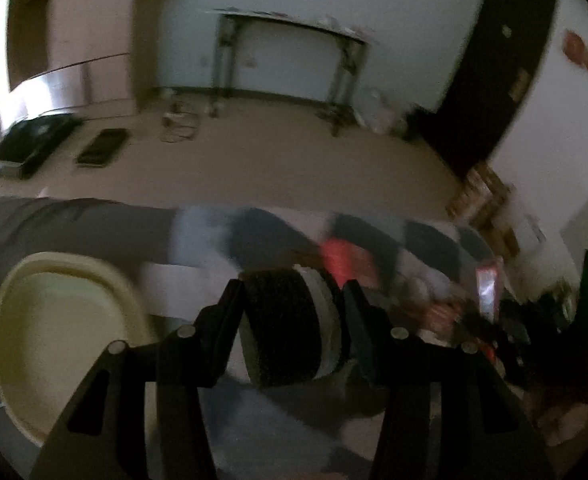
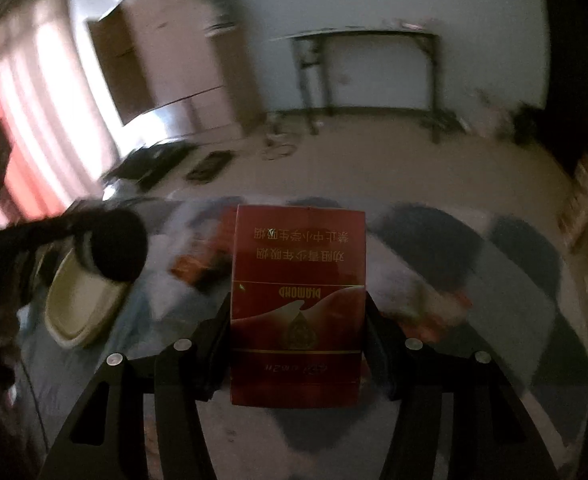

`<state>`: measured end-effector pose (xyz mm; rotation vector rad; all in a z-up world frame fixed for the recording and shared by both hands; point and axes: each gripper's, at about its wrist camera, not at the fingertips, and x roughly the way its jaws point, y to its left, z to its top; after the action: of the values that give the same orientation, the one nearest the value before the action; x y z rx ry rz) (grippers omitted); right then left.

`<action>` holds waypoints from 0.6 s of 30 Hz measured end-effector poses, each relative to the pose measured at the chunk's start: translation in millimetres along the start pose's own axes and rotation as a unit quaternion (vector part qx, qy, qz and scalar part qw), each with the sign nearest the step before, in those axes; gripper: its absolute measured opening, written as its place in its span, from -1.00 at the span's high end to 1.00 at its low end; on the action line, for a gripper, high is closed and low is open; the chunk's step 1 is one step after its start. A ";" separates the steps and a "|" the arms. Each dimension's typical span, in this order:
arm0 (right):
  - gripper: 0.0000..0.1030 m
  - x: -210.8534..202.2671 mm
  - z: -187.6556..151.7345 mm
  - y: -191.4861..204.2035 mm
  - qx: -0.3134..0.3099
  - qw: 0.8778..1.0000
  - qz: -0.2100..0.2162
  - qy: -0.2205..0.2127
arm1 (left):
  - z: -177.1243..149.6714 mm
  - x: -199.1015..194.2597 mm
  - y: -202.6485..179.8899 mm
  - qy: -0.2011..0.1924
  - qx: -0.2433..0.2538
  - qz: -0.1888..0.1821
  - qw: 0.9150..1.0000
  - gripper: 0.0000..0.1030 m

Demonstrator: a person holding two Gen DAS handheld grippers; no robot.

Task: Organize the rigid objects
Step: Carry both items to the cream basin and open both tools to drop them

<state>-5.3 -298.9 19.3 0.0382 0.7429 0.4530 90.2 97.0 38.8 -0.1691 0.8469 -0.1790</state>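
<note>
My left gripper [image 1: 292, 300] is shut on a black-and-white roll of tape [image 1: 290, 328], held above the bed just right of a cream oval tray [image 1: 66, 344]. In the right wrist view the same roll [image 2: 114, 248] hangs over the tray [image 2: 82, 312] at the left. My right gripper [image 2: 298, 312] is shut on a red Diamond cigarette pack [image 2: 298, 304], held upright and upside down above the checkered bedcover [image 2: 474, 280]. Both views are blurred by motion.
Small red and dark items [image 1: 474, 312] lie scattered on the bed to the right of the left gripper, and more red items [image 2: 202, 264] lie behind the pack. Beyond the bed are bare floor, a metal-framed table [image 1: 286, 60], a wardrobe and a dark door [image 1: 490, 76].
</note>
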 end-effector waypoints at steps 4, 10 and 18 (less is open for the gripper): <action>-0.09 22.2 23.6 75.8 -0.065 0.997 0.045 0.014 | 7.3 -16.9 80.8 -0.013 -0.082 0.040 0.996 -0.01; -0.09 88.0 34.9 201.4 -0.151 0.978 0.122 0.072 | 1.9 -17.7 180.2 -0.015 -0.134 0.099 0.986 -0.01; -0.09 193.0 13.6 305.3 -0.246 0.944 0.150 0.163 | -23.4 29.9 257.6 0.066 -0.184 0.141 0.971 -0.01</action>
<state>10.7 57.8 -36.6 -0.4063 0.9345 0.9432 115.0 338.7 -54.6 -0.3838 1.0214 0.2386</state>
